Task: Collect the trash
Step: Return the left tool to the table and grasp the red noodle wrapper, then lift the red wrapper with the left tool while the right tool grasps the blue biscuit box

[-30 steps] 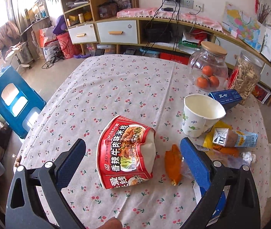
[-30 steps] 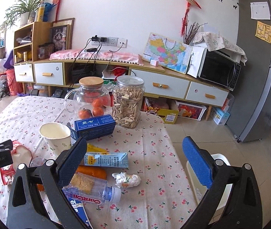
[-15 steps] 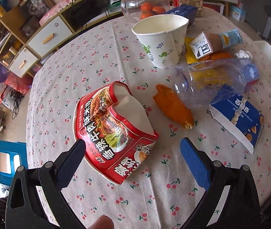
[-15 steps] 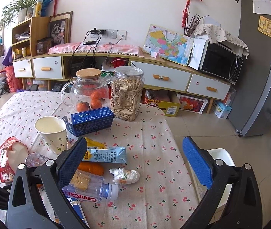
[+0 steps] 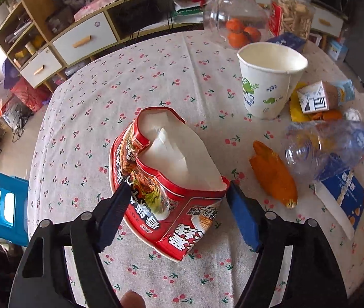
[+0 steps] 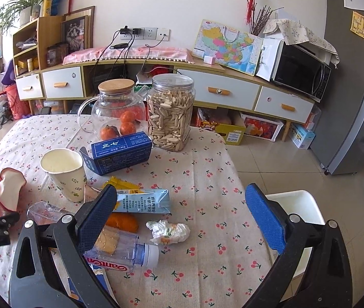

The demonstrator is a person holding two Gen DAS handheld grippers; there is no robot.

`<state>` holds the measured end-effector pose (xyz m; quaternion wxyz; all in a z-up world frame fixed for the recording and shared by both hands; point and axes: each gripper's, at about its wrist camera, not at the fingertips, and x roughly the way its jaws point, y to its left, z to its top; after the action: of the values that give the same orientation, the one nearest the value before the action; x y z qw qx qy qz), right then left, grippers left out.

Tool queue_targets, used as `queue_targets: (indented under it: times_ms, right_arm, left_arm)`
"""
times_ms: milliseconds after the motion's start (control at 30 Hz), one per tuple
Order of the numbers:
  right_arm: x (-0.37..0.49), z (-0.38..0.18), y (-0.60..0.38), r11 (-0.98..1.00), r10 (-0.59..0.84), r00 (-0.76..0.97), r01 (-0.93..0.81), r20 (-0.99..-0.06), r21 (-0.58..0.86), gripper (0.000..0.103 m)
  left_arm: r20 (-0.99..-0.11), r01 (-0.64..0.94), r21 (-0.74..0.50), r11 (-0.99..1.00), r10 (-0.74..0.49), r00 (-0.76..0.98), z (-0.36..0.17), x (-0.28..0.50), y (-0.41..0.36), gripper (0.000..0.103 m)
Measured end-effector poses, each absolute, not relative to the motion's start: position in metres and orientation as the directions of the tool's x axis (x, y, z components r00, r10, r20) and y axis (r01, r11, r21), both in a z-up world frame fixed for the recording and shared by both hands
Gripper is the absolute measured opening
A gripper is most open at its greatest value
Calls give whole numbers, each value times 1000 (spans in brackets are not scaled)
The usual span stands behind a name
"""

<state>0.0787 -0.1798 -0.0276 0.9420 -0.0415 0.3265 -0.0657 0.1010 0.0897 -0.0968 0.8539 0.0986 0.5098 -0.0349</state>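
White bin (image 6: 294, 205) in right view only, red noodle cup (image 5: 166, 192) — left view

This is a home, in a room where people are living and eating. A table (image 6: 207, 159) is wearing a cloth with little cherries on it. A jar of sunflower seeds (image 6: 170, 113) and a glass jug of oranges (image 6: 117, 113) are standing on it. A long low cabinet with white drawers (image 6: 230, 92) is running along the wall. A microwave (image 6: 301, 74) is sitting on it under a flowery cloth, and a colourful map (image 6: 228, 45) is leaning beside it. A grey fridge (image 6: 356, 97) is standing at the right. A potted plant (image 6: 28, 7) is growing on top of a wooden shelf (image 6: 28, 51).
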Motion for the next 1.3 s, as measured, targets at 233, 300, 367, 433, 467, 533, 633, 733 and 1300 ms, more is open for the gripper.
queue_targets:
  times_ms: [233,300,367,433,467,533,633,733,1300]
  right_arm:
    - [79,-30,-182,990,-139,775,90,-616,-111,96]
    - [78,-30,-182,990,-136,774,84,-618,-113,96]
    - [78,-31,-182,990,-132,772,77,-621,-115,96]
    - [78,-31,-182,991,-128,771,72,-624,-114,96]
    - [79,-31,-181,991,-126,771,70,-624,-113,96]
    - [79,-32,-180,991,-122,772,67,-624,-112,96]
    - [79,-33,-178,991,-120,772,55,-625,-122,96]
    - [78,-33,-178,992,-109,772,41,-627,-122,96]
    - [47,-59,-133,900,260,545,-436,-797,-5,95]
  left_arm:
    - [-864,-138,-147,979,-59,501,-72,112,160,54]
    - [-883,-253,-162,954,-25,469,-77,113,183,53]
    - [-911,-368,-166,915,1,413,-88,111,206,52]
    - [-924,-424,-221,879,-50,378,-98,108,221,52]
    - [-923,-430,-241,870,-68,380,-100,106,225,52]
    - [-913,-427,-254,868,-70,402,-98,107,226,52]
    - [-905,-438,-261,860,-60,422,-96,109,230,43]
    - [-894,-458,-276,845,-50,446,-91,109,233,27]
    - [-656,-228,-377,898,-85,750,-1,44,160,25]
